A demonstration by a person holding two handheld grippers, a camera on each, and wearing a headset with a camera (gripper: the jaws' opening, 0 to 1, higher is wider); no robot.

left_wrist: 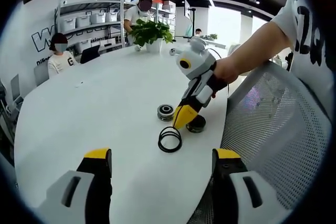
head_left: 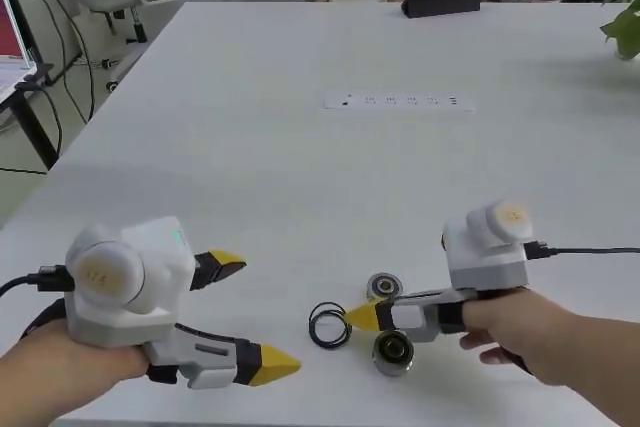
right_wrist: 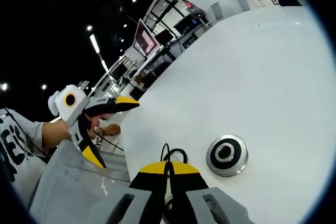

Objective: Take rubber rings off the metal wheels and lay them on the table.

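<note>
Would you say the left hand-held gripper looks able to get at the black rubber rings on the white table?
Probably yes: the left hand-held gripper is open, with bare white table between it and the black rubber rings; only the shut right hand-held gripper, its tip beside them, crowds one side.

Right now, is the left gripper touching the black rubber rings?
Apart. In the left gripper view the rubber rings lie on the table between and ahead of the left gripper's wide-open jaws, with bare table on each side.
</note>
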